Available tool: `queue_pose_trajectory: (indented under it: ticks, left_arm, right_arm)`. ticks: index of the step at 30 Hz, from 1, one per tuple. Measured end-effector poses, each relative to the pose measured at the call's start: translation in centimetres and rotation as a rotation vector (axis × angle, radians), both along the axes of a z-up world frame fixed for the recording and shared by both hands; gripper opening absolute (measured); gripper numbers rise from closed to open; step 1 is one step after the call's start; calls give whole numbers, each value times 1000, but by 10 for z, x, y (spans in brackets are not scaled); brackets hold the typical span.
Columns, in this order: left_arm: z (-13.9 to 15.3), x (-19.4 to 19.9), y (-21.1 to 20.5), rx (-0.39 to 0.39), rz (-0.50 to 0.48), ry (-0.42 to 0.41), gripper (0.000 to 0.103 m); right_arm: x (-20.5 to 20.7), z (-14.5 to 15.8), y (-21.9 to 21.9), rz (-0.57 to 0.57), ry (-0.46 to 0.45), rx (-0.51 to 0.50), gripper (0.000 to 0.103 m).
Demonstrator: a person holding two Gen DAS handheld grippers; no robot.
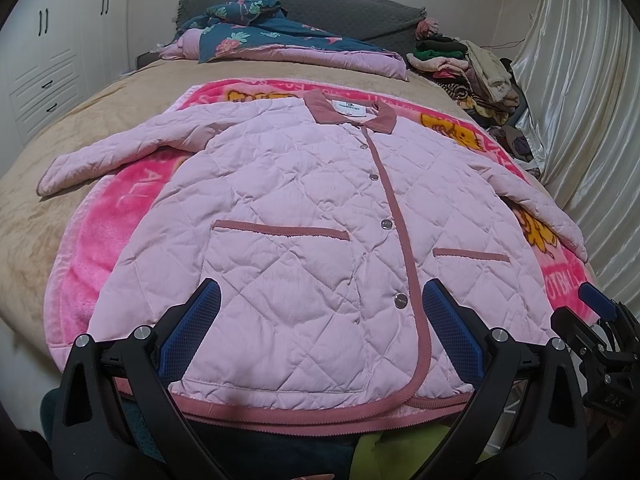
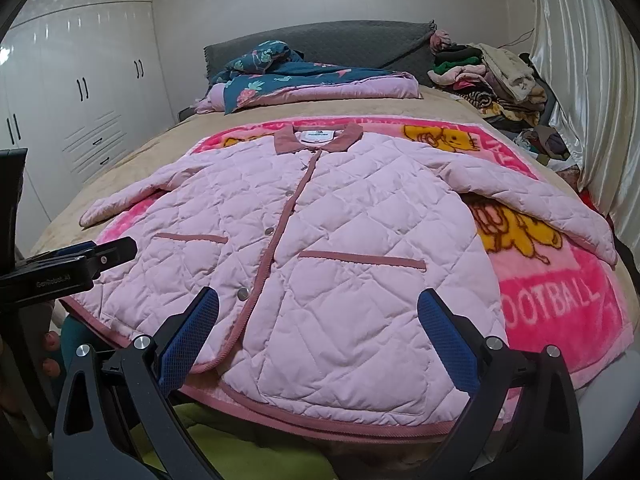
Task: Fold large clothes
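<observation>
Both grippers (image 1: 320, 320) (image 2: 318, 330) gape above the flat, buttoned pink quilted jacket (image 1: 304, 216).

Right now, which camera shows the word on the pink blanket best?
The right wrist view. There the blanket shows FOOTBALL nearly whole, beside the jacket. In the left wrist view the blanket shows only scraps of lettering, with the jacket covering most of it.
</observation>
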State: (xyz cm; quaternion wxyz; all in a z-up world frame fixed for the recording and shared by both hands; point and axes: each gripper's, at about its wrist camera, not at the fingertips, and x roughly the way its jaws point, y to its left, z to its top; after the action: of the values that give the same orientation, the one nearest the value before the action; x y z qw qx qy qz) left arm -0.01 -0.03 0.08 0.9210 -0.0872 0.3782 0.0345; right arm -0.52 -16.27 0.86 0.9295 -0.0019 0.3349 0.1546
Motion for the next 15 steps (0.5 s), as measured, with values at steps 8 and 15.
queue_pose_trajectory:
  ticks: [8, 15]
  left_arm:
    - [0, 0, 0, 0, 1, -1, 95]
    - [4, 0, -3, -1, 2, -2, 95]
  right_arm:
    - [0, -1, 2, 6, -2, -2, 99]
    - [3, -3, 3, 5, 1, -1, 99]
